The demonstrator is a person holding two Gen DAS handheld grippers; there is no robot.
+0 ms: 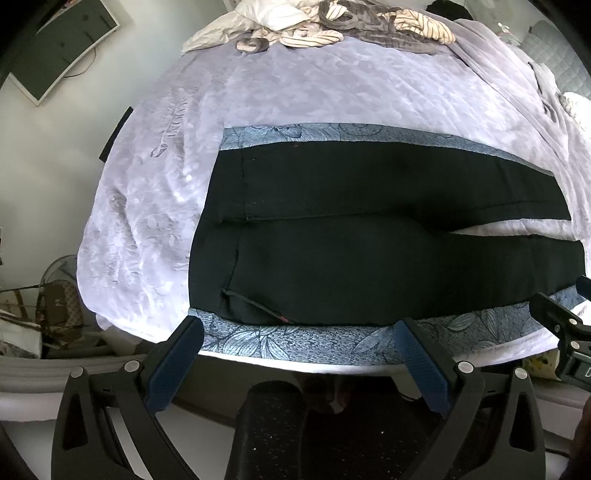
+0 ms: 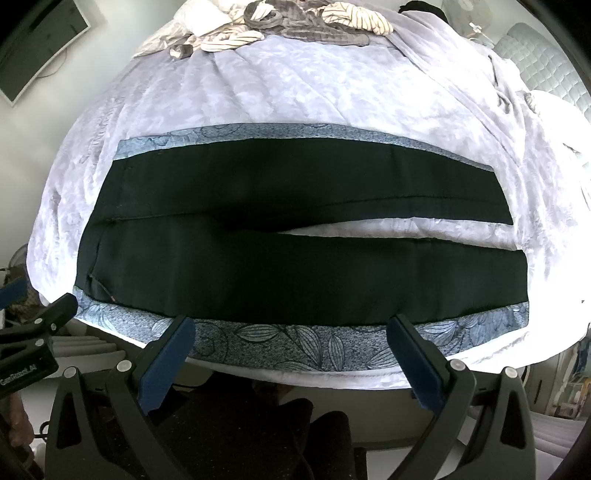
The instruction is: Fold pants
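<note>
The black pants (image 1: pixel 369 236) lie spread flat on a blue leaf-patterned cloth (image 1: pixel 258 341) that sits on the pale lilac blanket (image 1: pixel 295 85) covering the bed, waistband to the left and both legs running off to the right. The legs lie side by side and part toward the cuffs, where a wedge of the lilac blanket shows between them. The blue cloth shows as a strip along the far edge of the pants and another along the near edge. The left hand-held gripper (image 1: pixel 295 356) hovers just off the near edge of the bed, its blue-padded fingers (image 1: pixel 175 363) spread wide and holding nothing. The right hand-held gripper (image 2: pixel 291 354) hangs beside it over the same near edge, likewise spread apart and empty, clear of the fabric. At the far end of the bed there is a heap of striped and grey laundry (image 2: pixel 295 20), though the fisheye bends it too much to say which garments. A dark framed screen (image 1: pixel 62 48) hangs on the wall to the left.
</note>
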